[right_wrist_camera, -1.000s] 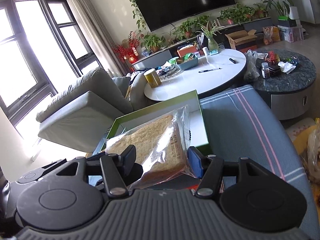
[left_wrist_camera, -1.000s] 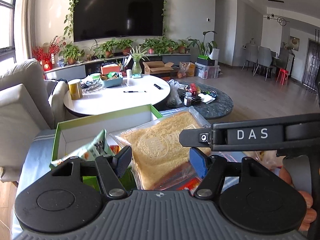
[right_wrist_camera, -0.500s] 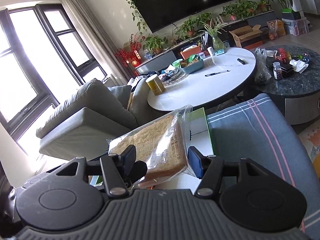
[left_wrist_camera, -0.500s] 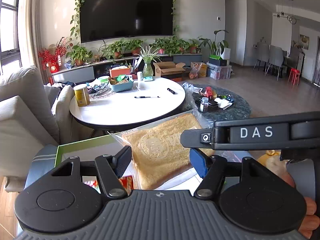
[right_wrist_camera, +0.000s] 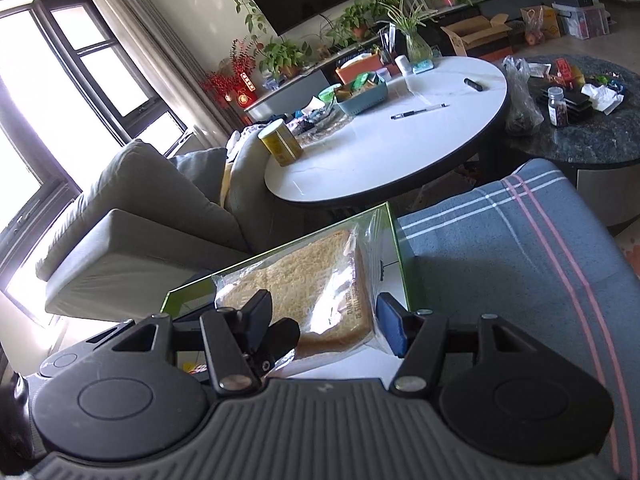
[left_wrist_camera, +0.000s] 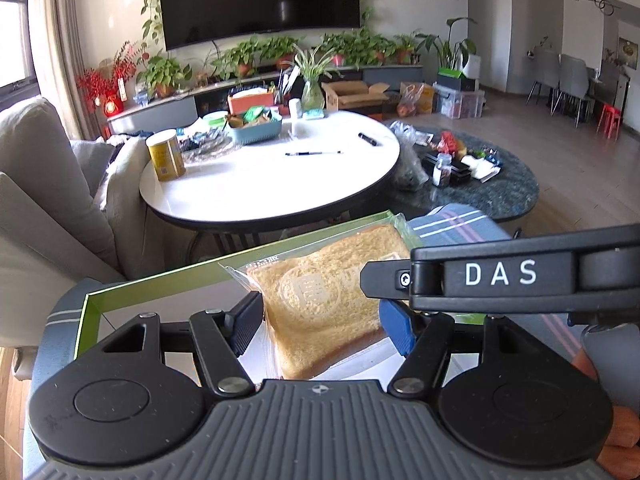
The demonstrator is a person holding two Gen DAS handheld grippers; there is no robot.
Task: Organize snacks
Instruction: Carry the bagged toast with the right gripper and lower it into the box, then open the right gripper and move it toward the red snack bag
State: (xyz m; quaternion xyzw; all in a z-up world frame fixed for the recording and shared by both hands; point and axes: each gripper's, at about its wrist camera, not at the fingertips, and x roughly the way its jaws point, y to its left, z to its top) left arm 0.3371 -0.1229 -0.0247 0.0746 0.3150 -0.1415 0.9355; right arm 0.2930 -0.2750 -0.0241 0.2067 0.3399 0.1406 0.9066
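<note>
Both grippers clamp bagged bread [left_wrist_camera: 320,304] over green box [left_wrist_camera: 168,280].

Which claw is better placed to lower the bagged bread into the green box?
Right. The right claw is shut on the bagged bread, above the green box. The left claw flanks the bag, but its grip is unclear.

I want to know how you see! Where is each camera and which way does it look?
Left wrist: on the left tongs, looking forward over the bagged bread to the white table; the right tool's arm and fingertips show.
Right wrist: on the right tongs, facing the bread, green box, sofa.
Both share bread, box, table.
</note>
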